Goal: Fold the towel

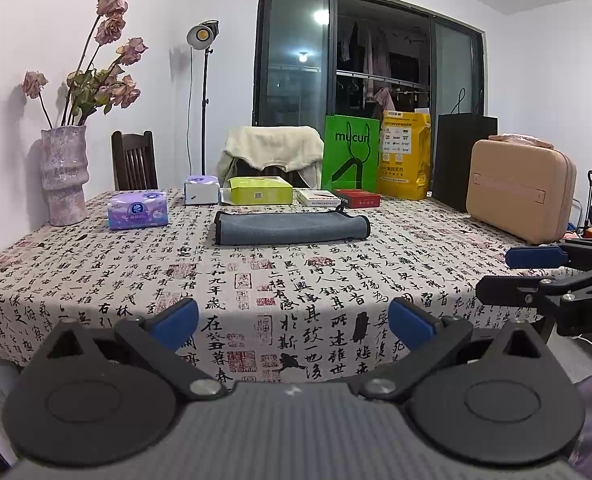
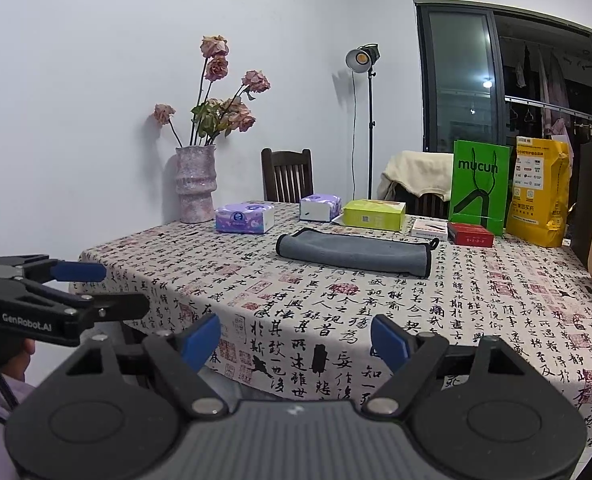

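1. The grey towel lies on the bench, already doubled into a long narrow strip running side to side, with a small hanging loop at its right far corner. It sits toward the far edge, just in front of the row of boxes: the purple tissue pack, the green box and the red box.

2. The left gripper is spread wide and holds nothing; it hangs over the near edge of the bench. The right gripper is likewise wide apart and empty, at the same near edge.

3. The towel is well apart from both pairs of fingers, far ahead of them toward the far edge, roughly centred between the two.

4. The task looks close to done, or one more fold remains. If so, I would bring one gripper to a short end, pinch both layers near a corner, and carry that end across to the other.

5. Lift only enough to clear the cloth, so the patterned tablecloth does not drag.

6. Avoid nudging the boxes behind.
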